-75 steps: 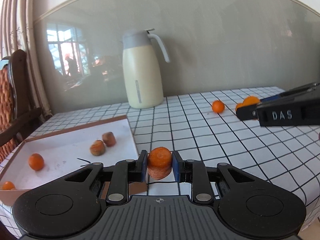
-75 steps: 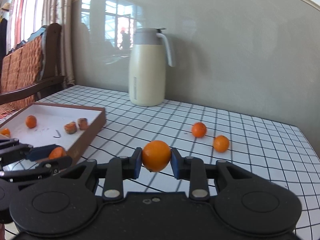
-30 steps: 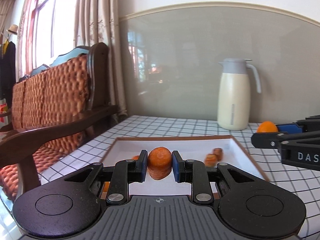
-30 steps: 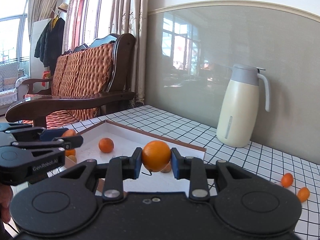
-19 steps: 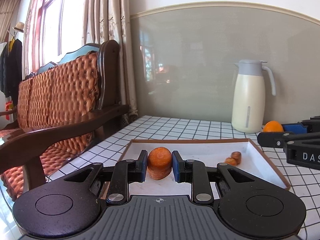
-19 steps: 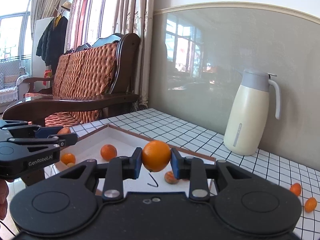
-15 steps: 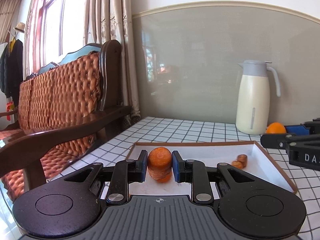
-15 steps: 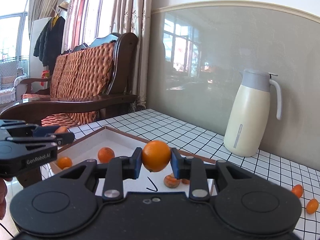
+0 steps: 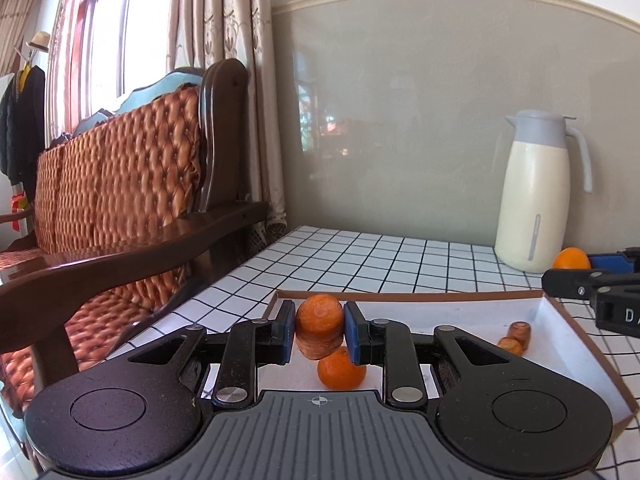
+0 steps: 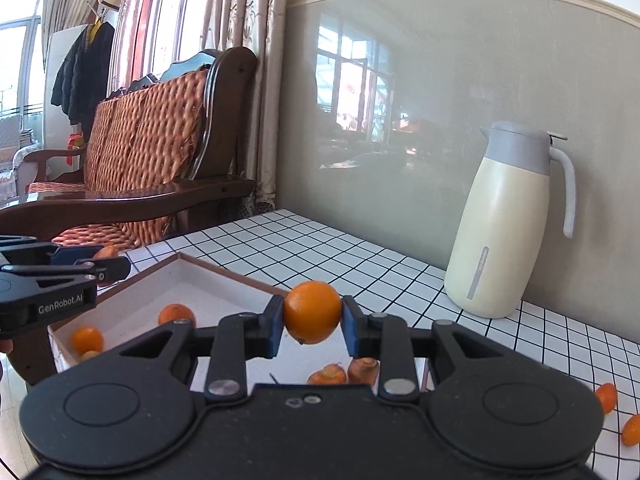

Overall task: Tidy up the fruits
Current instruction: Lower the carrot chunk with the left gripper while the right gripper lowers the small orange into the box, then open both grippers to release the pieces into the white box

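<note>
- Over the white tray (image 9: 558, 316) on the checkered table (image 9: 360, 256), the left gripper (image 9: 319, 334) is pinching a chunk of carrot (image 9: 320, 330), with a small orange (image 9: 341, 372) lying in the tray right under it.
- The right gripper (image 10: 313, 326) is clamped on a round orange (image 10: 313, 312) above the same tray.
- Two carrot pieces (image 10: 344, 372) sit inside, plus two more little oranges (image 10: 176, 314).
- Cream thermos jug (image 10: 506, 224) stands by the wall; two small oranges (image 10: 606, 398) lie loose on the table to its right.
</note>
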`<state>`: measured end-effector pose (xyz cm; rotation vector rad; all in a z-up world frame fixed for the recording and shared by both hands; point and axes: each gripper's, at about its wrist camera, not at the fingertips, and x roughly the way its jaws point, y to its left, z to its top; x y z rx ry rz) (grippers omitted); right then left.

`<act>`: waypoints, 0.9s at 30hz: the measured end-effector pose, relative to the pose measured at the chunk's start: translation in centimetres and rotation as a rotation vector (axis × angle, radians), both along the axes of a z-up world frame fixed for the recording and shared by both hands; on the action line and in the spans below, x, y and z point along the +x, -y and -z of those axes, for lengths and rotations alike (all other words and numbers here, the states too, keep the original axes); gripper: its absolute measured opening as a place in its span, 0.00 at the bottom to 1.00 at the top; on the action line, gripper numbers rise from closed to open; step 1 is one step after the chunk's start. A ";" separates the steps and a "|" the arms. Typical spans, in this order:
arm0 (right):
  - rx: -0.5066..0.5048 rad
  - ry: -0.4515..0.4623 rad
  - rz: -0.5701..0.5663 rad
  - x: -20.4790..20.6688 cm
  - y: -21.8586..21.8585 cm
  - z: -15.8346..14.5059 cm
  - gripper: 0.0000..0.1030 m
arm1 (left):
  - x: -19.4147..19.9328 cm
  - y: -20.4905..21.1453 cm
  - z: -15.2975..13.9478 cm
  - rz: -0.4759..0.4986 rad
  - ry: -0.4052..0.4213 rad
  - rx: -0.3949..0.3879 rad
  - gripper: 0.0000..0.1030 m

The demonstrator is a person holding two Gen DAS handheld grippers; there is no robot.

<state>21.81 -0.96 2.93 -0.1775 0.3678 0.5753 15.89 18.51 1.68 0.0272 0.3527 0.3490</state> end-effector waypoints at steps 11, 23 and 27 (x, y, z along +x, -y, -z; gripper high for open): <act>-0.024 -0.061 0.013 3.7 -0.4 1.1 0.21 | 4.1 -1.1 1.0 -0.006 -0.052 -0.007 0.25; -0.014 -0.007 0.100 4.6 1.2 1.5 0.85 | 4.7 -1.4 1.3 -0.049 0.024 0.019 1.00; -0.032 0.033 0.124 3.7 1.6 1.3 0.92 | 3.9 -1.5 1.2 -0.055 0.027 -0.001 1.00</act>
